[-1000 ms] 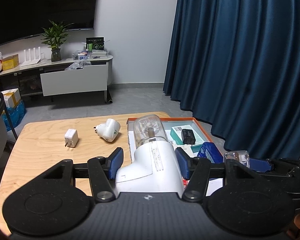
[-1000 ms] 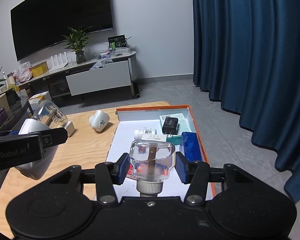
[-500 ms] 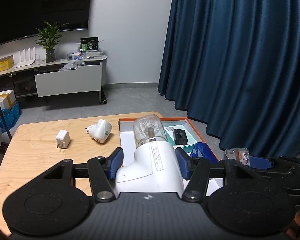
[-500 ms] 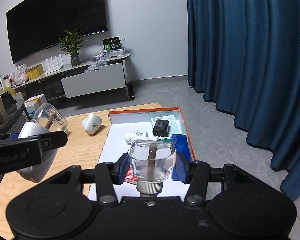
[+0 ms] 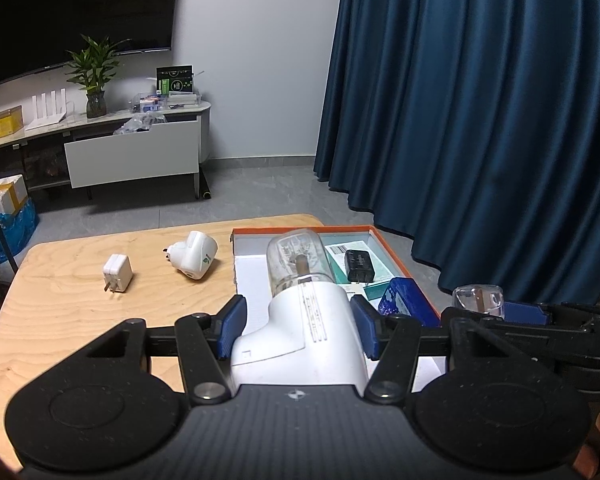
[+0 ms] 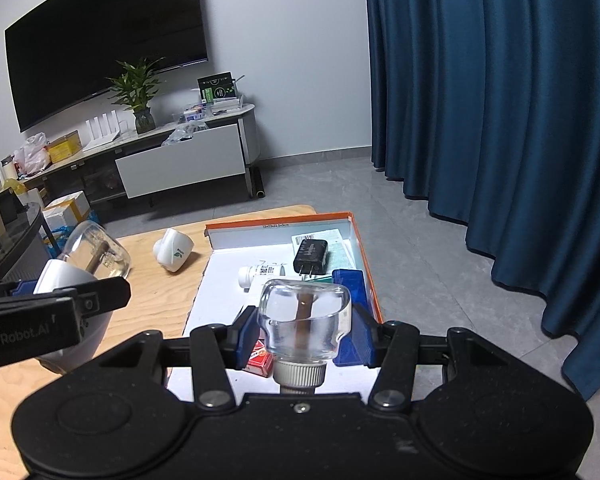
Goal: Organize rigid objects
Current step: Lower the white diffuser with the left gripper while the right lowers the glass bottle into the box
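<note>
My left gripper [image 5: 298, 320] is shut on a white plug-in device [image 5: 300, 344] with a clear glass dome [image 5: 298, 264], held above the near edge of the wooden table [image 5: 60, 320]. My right gripper [image 6: 304, 332] is shut on a clear glass bottle [image 6: 304, 316] with a white screw cap and a brown wick, held over the orange-rimmed box [image 6: 366, 256]. Each gripper shows in the other's view: the left gripper [image 6: 52, 320] with the white device [image 6: 64, 280], and the right gripper [image 5: 520, 316] with the bottle [image 5: 478, 300].
On the table lie a white square charger [image 5: 117, 278] and a white round plug [image 5: 192, 260]. Inside the box are a black charger [image 6: 310, 256], a blue box [image 6: 350, 280], a white pill bottle [image 6: 260, 274] and a red pack [image 6: 258, 360]. Blue curtains hang on the right.
Both views have drifted slightly to the right over the table. Both grips are the same as before.
</note>
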A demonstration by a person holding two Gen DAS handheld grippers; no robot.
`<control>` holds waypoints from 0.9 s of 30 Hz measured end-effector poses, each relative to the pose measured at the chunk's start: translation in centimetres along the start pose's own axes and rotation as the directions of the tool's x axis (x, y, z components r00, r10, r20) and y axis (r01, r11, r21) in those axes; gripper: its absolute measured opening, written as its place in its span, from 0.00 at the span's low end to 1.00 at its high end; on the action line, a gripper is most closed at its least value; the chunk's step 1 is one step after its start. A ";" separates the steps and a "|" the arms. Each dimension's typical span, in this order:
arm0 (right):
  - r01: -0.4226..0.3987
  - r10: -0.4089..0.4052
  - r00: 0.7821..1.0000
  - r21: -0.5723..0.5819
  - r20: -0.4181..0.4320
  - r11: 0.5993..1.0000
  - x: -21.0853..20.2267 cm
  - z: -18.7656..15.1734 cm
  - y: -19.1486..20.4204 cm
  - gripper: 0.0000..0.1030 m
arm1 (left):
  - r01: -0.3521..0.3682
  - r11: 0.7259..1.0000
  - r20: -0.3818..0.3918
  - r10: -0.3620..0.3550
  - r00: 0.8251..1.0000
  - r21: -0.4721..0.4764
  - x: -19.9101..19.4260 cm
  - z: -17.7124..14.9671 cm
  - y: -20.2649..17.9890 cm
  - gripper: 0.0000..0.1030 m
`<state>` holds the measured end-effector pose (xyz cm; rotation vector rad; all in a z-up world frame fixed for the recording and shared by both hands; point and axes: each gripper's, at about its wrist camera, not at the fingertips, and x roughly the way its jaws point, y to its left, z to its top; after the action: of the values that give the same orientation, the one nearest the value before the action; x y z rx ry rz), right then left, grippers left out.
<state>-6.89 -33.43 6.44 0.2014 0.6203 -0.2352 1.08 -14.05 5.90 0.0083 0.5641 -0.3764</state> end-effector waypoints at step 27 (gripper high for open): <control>-0.011 0.011 1.000 -0.002 -0.022 1.000 3.3 1.8 -0.8 0.58 | 0.006 1.000 -0.033 -0.006 0.999 -0.010 2.5 1.2 0.1 0.56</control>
<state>-3.48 -35.14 5.81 0.2058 0.6409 -0.2221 3.64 -14.89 5.59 0.0032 0.5983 -0.3800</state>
